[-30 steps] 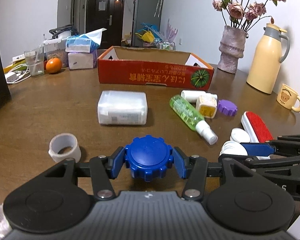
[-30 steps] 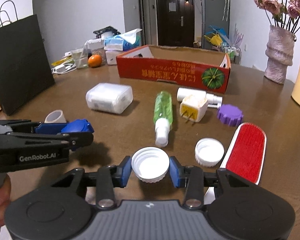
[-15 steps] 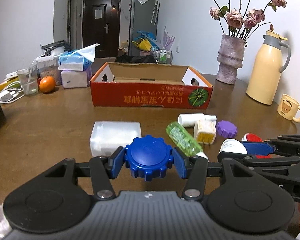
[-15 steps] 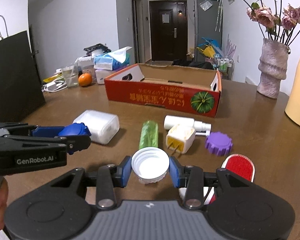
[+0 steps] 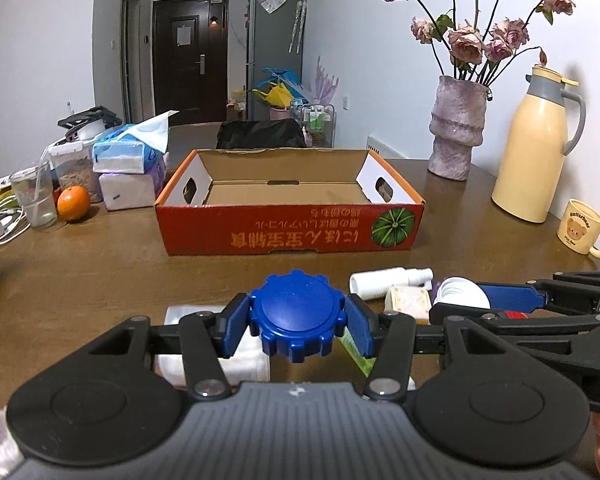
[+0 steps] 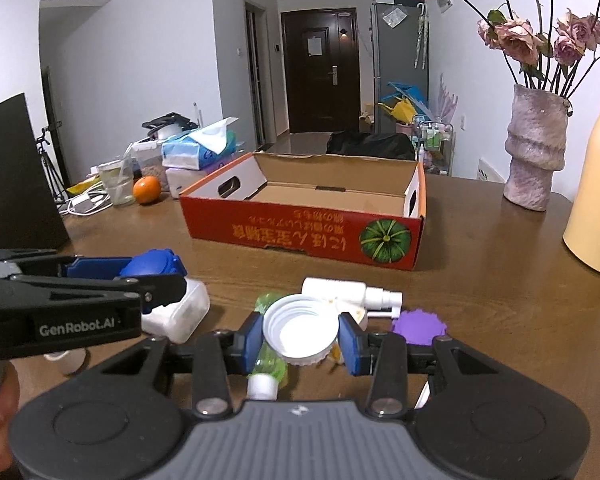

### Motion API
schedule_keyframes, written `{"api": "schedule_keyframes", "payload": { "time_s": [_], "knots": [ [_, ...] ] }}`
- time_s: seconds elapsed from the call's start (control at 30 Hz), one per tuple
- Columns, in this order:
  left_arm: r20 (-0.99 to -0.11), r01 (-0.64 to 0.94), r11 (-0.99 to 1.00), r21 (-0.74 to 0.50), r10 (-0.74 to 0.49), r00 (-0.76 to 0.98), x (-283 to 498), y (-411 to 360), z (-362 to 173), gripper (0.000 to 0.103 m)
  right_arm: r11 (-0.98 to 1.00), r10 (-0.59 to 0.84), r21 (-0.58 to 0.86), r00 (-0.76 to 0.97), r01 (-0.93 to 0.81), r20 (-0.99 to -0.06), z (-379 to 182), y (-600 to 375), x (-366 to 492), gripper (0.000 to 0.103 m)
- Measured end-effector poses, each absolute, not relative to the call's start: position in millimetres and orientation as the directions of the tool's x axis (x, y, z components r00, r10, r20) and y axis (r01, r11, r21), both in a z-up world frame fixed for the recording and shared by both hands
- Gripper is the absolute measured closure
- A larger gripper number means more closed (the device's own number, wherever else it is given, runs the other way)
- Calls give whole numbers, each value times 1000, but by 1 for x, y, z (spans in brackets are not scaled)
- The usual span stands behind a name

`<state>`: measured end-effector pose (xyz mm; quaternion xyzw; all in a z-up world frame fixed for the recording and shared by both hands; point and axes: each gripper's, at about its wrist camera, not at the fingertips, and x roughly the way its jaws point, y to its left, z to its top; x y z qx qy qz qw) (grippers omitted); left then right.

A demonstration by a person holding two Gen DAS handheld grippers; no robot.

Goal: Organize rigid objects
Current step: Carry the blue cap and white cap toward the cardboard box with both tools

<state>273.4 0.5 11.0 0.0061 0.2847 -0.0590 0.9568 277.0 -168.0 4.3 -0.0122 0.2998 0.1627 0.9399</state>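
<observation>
The wooden table (image 5: 100, 264) fills the lower half of both views, and the red cardboard box (image 5: 292, 236) sits at the centre of each frame with its floor bare; it looks like the drop target.

The left gripper (image 5: 296, 317) takes the bottom centre of the left wrist view, its 2 blue pads closed snugly on the blue ridged cap (image 5: 296, 314), held flat and clear of the table. The right gripper (image 6: 300, 334) sits at bottom centre of its own view, closed the same way on the white cap (image 6: 300, 330), open side facing the camera.

Below and between them, at lower centre, lie the clear plastic case (image 6: 180, 314), the green spray bottle (image 6: 270, 360), the white spray bottle (image 6: 350, 292), the cream plug adapter (image 5: 406, 302) and the purple cap (image 6: 419, 326).

To do this carry well, I would judge:
- keep both tongs firmly closed until each cap is past the near red wall;
- lift high enough to clear that wall;
- aim the 2 caps at separate spots on the floor, so the grippers stay apart;
- lower before opening, since round caps may roll.
</observation>
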Motion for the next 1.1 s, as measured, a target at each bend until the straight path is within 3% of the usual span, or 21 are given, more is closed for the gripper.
{"api": "schedule_keyframes", "payload": {
  "time_s": [1.1],
  "knots": [
    [-557,91,995,-32,-94,825,290,27,5,49,948,282,57,742,-314,-608,-6,-141,295,64]
  ]
}}
